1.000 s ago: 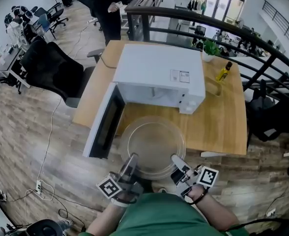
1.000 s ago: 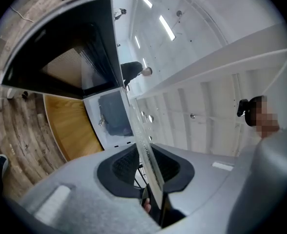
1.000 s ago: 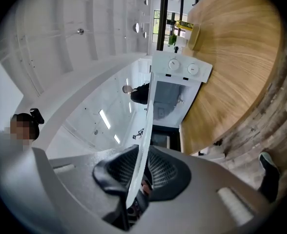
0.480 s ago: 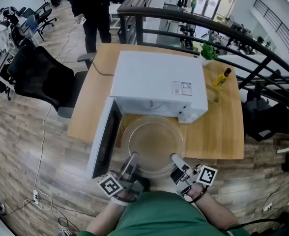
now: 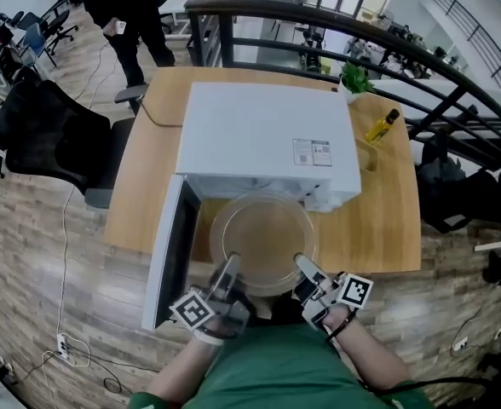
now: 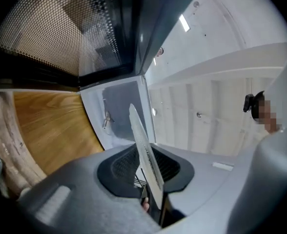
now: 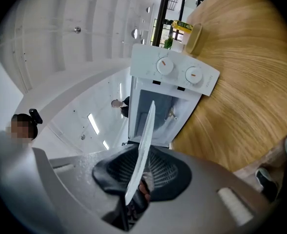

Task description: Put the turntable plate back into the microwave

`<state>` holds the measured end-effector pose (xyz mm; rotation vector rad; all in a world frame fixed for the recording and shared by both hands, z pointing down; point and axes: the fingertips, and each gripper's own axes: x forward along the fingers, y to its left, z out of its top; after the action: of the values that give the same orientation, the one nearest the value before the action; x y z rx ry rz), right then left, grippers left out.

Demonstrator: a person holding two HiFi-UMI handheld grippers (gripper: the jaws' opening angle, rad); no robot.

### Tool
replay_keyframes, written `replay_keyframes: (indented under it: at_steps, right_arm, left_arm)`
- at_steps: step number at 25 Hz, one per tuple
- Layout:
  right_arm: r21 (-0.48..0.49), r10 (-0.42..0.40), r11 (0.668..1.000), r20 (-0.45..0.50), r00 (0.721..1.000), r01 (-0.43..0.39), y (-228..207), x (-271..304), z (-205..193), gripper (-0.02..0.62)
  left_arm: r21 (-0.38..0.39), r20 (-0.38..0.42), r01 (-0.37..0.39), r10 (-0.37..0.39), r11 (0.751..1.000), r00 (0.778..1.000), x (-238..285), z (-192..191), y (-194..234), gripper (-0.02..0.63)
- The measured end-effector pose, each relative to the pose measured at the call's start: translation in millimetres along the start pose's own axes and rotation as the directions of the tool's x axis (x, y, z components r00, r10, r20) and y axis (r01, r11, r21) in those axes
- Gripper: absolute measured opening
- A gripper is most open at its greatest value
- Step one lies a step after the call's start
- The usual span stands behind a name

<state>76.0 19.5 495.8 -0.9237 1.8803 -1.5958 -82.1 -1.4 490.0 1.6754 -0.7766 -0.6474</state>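
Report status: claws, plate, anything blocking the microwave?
Left claw shut on plate rim. Right claw on rim too, jaws opening. Plate at microwave mouth, door open. Nothing seen blocking.

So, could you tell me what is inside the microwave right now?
Bare grey walls and a small fitting show inside the microwave; the turntable plate hides part of it.

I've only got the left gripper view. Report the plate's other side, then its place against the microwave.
Observer: The right gripper has the turntable plate's near rim between its jaws, which are opening.
Operator: Now the microwave.
Observer: Head view shows the plate's far rim at the microwave's open front.
Operator: List anything beside it.
Observer: A bottle stands right of the microwave, apart from the plate.
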Motion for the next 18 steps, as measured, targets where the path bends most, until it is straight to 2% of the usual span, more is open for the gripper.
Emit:
replay_keyframes:
  at_steps: [4,11,18]
  right_arm:
    - [0.006,-0.009,1.000,-0.038,0.999,0.009,-21.8,9.1,14.5,0.069]
    - [0.028,-0.010,1.000,-0.099,0.995,0.013,-49.0,30.0,27.0,0.069]
    - [0.021,-0.005,1.000,-0.122,0.992,0.008,-68.9,49.7,35.1,0.069]
  left_arm:
    - [-0.016,0.016,0.010,-0.010,1.000,1.000,16.3,0.4,15.7,0.061]
    - [0.010,0.059,-0.049,0.048,0.999,0.997,26.7,4.1,45.6,0.067]
    - [0.013,0.097,-0.063,0.062,0.998,0.993,38.2,12.2,69.1,0.069]
